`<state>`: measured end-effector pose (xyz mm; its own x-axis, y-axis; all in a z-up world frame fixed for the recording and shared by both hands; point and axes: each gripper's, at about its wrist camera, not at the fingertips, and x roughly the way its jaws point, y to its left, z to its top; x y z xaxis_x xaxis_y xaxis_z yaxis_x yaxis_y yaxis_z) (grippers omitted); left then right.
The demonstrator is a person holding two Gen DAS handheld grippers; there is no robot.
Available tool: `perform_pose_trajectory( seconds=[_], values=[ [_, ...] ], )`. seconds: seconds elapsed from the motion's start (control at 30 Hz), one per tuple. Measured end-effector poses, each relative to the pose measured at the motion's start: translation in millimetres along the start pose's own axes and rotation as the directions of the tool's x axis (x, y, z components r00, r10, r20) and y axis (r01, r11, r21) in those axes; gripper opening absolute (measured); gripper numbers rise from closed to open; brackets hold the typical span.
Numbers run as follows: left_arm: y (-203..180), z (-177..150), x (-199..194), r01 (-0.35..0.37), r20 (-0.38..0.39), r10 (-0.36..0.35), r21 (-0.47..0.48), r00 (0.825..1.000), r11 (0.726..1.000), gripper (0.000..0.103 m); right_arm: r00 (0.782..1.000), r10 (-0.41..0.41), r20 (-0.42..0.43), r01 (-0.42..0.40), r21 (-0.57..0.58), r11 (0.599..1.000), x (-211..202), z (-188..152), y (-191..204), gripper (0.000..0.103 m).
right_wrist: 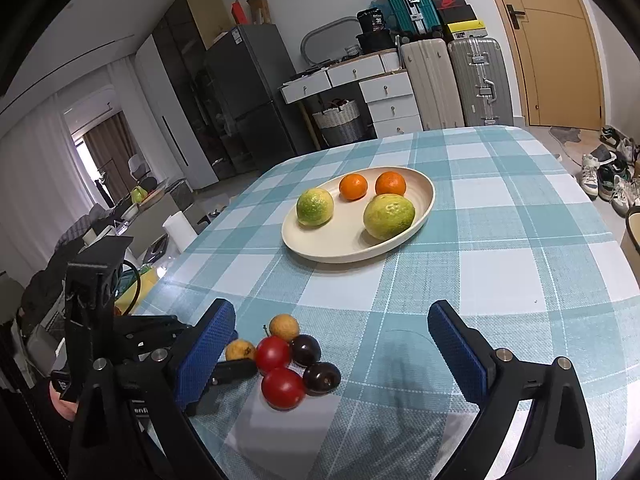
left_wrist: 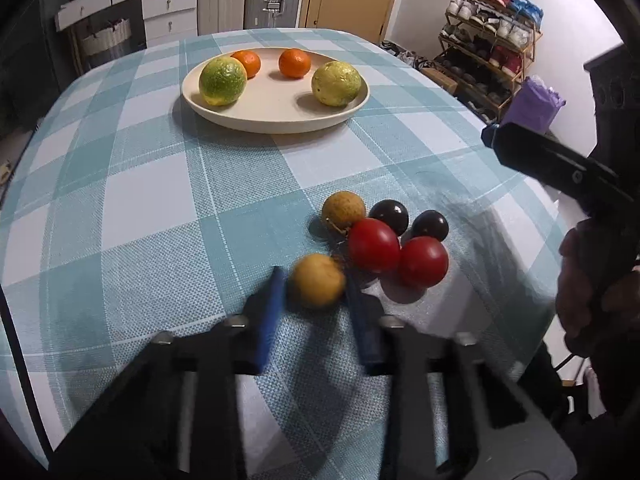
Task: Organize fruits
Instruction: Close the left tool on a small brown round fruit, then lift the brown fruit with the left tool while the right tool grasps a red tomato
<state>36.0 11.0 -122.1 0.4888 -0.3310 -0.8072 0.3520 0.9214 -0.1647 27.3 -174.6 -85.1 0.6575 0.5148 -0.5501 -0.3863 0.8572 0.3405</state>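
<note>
A cream plate [left_wrist: 276, 118] at the far side of the table holds two green-yellow citrus fruits [left_wrist: 223, 81] and two oranges [left_wrist: 294, 63]; it also shows in the right wrist view [right_wrist: 320, 250]. Near the front edge lie two red tomatoes [left_wrist: 374, 245], two dark plums [left_wrist: 389, 216] and a tan longan [left_wrist: 343, 210]. My left gripper [left_wrist: 316, 286] has its blue pads around a second, blurred tan longan [left_wrist: 317, 280]; whether the pads touch it is unclear. My right gripper [right_wrist: 332, 344] is open wide above the table, empty, just right of the small fruit [right_wrist: 282, 387].
The checked teal cloth [left_wrist: 140, 200] covers the table. A shoe rack [left_wrist: 488, 48] stands beyond the right edge, with drawers and suitcases [right_wrist: 478, 80] behind the table. The table edge drops off to the left in the right wrist view.
</note>
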Motion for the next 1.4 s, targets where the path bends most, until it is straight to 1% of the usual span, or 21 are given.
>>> perform_pose_trajectory(
  seconds=[0.3,0.4,0.47,0.53,0.67,0.77,0.9,0.93,1.0,1.1,1.17,1.27,1.3,1.33,1.37,1.4],
  values=[
    [21.2,0.0,-12.1,0.018,0.031,-0.015,-0.079,0.999,0.997,0.024,0.999,0.021,-0.045,-0.020,0.013,1.000,4.7,-4.3,5.4,0.099],
    [27.6,-2.5,-12.7,0.013,0.030,-0.010,-0.095,1.000,0.995,0.024,0.996,0.050,-0.077,-0.048,0.028,0.998,8.3,-10.0,8.6,0.099],
    [33.2,-4.7,-11.7,0.002,0.023,0.001,-0.115,1.000,0.993,0.024,0.995,0.044,-0.084,-0.042,0.021,0.999,8.8,-14.8,12.9,0.099],
    [38.1,-7.3,-12.6,0.012,0.027,-0.008,-0.133,1.000,0.991,0.024,0.995,0.039,-0.095,-0.037,0.015,0.999,10.0,-19.5,16.7,0.099],
    [42.3,-10.3,-16.3,0.003,0.038,0.002,-0.144,0.999,0.990,0.024,0.990,0.061,-0.128,-0.058,0.026,0.998,15.0,-28.5,21.3,0.099],
    [44.7,-11.6,-21.2,0.006,0.058,0.002,-0.152,0.998,0.988,0.024,0.990,0.051,-0.134,-0.049,0.021,0.999,16.2,-33.7,26.6,0.098],
    [47.1,-11.6,-26.7,0.005,0.070,0.007,-0.158,0.997,0.987,0.024,0.989,0.035,-0.145,-0.032,0.022,0.999,21.5,-38.9,30.1,0.092],
    [47.7,-11.6,-28.1,0.005,0.073,0.007,-0.160,0.997,0.987,0.024,0.988,0.039,-0.150,-0.036,0.029,0.999,22.9,-40.2,30.4,0.090],
    [49.0,-11.7,-30.2,0.003,0.079,0.010,-0.165,0.997,0.986,0.024,0.984,0.056,-0.169,-0.048,0.050,0.998,26.4,-43.5,30.9,0.089],
    [52.4,-13.3,-31.8,-0.003,0.086,0.019,-0.183,0.996,0.983,0.024,0.978,0.088,-0.190,-0.071,0.094,0.993,31.6,-49.3,30.9,0.079],
    [56.2,-15.1,-30.7,-0.003,0.079,0.020,-0.203,0.997,0.979,0.024,0.979,0.076,-0.189,-0.059,0.095,0.994,33.4,-51.9,32.8,0.076],
    [61.5,-18.3,-29.4,-0.010,0.071,0.027,-0.230,0.997,0.973,0.024,0.981,0.061,-0.183,-0.045,0.092,0.995,36.0,-50.9,35.1,0.075],
    [63.0,-19.1,-29.4,-0.013,0.072,0.030,-0.237,0.997,0.971,0.024,0.982,0.061,-0.181,-0.045,0.092,0.995,36.9,-50.5,35.8,0.071],
    [65.1,-20.1,-29.6,-0.016,0.072,0.035,-0.246,0.997,0.969,0.024,0.981,0.061,-0.186,-0.044,0.093,0.995,39.2,-50.4,36.6,0.063],
    [67.2,-20.9,-29.4,-0.016,0.070,0.035,-0.252,0.997,0.968,0.024,0.982,0.050,-0.184,-0.034,0.087,0.996,39.4,-49.9,37.1,0.059],
    [68.7,-21.4,-29.2,-0.018,0.069,0.037,-0.257,0.997,0.966,0.024,0.981,0.042,-0.187,-0.027,0.081,0.996,40.7,-50.1,37.9,0.053]
  ],
)
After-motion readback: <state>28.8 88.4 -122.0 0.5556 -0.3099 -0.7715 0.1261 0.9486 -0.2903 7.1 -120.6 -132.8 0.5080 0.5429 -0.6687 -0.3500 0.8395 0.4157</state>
